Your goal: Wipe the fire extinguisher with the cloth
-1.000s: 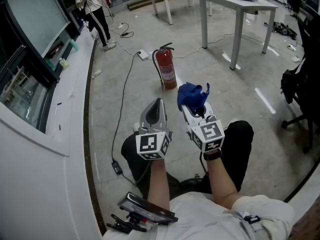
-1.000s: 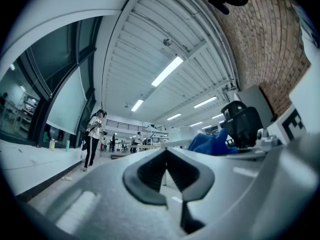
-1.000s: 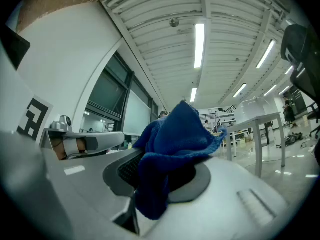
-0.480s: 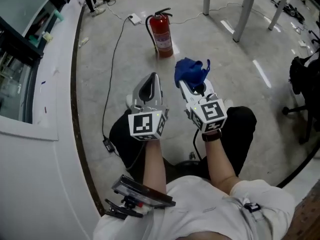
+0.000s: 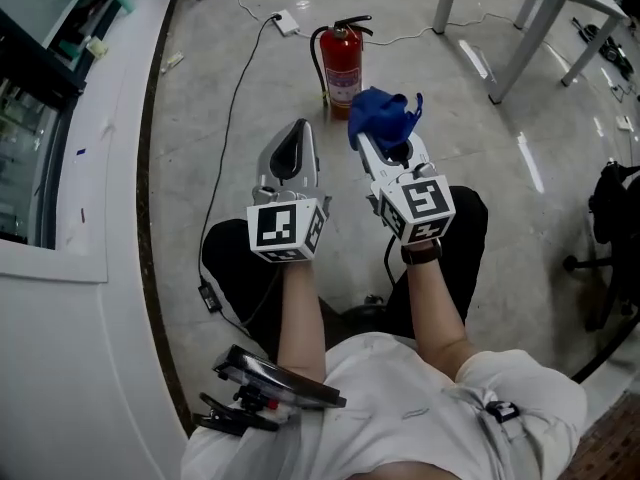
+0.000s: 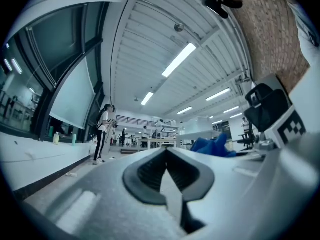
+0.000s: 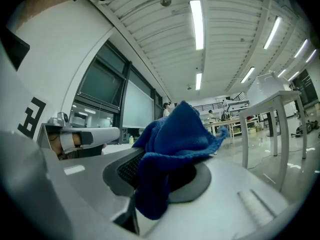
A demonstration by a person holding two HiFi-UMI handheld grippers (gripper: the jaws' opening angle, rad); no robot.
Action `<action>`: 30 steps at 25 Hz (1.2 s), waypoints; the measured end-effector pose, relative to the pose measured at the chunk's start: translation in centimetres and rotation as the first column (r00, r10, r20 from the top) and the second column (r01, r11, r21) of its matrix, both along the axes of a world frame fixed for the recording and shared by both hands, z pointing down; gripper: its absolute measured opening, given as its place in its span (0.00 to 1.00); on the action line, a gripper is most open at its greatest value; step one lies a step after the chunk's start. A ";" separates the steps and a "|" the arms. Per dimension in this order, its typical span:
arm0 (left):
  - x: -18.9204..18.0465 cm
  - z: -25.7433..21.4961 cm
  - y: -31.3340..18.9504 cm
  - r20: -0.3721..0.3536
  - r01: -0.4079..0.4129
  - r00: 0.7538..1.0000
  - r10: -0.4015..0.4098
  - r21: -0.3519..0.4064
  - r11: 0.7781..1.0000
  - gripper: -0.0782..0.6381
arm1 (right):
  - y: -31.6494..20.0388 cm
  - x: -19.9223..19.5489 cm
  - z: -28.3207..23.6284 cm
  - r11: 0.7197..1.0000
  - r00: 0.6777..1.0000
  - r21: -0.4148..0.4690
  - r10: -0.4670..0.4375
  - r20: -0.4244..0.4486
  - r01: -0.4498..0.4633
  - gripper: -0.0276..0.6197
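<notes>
A red fire extinguisher point(image 5: 342, 61) stands upright on the concrete floor ahead of me. My right gripper point(image 5: 383, 140) is shut on a blue cloth point(image 5: 383, 117), which bunches out of its jaws just short of the extinguisher's base. In the right gripper view the blue cloth point(image 7: 172, 146) fills the space between the jaws of the right gripper point(image 7: 162, 176). My left gripper point(image 5: 295, 148) is held beside it, to the left, jaws closed on nothing; the left gripper point(image 6: 167, 171) points up and forward, with the cloth point(image 6: 212, 146) at its right.
A black cable point(image 5: 235, 98) runs along the floor from a white power strip point(image 5: 287, 23) past my left side. A white counter point(image 5: 95, 168) lines the left. Table legs point(image 5: 520, 38) stand at the far right, an office chair point(image 5: 615, 218) at the right edge.
The view has moved closer to the extinguisher and tilted down. Both grippers keep their poses, and the cloth now sits nearer the extinguisher's base.
</notes>
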State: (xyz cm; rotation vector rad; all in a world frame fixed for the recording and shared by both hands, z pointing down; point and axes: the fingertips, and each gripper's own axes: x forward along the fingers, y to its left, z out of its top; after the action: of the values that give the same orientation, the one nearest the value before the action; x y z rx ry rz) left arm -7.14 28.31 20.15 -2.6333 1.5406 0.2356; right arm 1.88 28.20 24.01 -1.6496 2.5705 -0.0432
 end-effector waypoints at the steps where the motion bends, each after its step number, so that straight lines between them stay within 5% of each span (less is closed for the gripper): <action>1: -0.3 -0.1 -0.9 -0.006 0.007 1.000 -0.007 0.000 1.000 0.11 | -1.1 0.0 0.0 1.000 1.000 -0.006 0.003 0.000 -0.003 0.22; 12: 1.3 2.9 -9.8 -0.012 -0.076 0.997 0.076 -0.057 0.995 0.11 | -8.4 -0.4 6.1 0.992 0.999 -0.116 0.049 0.021 -0.047 0.22; 20: 3.0 1.8 -12.5 0.002 -0.132 0.991 0.132 -0.049 0.990 0.11 | -10.1 1.8 5.4 0.990 0.996 -0.106 0.091 0.026 -0.088 0.21; 25: 2.0 4.1 -14.6 -0.031 -0.116 0.993 0.114 -0.084 0.990 0.11 | -12.9 1.0 7.8 0.988 0.990 -0.128 0.097 0.100 -0.084 0.21; 30: 1.2 5.8 -18.7 0.023 -0.085 0.996 0.087 -0.098 0.992 0.11 | -17.6 0.4 10.4 0.978 0.990 -0.196 0.088 0.112 -0.064 0.21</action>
State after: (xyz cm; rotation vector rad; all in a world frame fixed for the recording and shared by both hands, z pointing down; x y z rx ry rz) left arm -5.89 9.63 25.95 -2.7686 1.4685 0.1333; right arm 2.26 10.59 34.46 -1.7478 2.4787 -0.3856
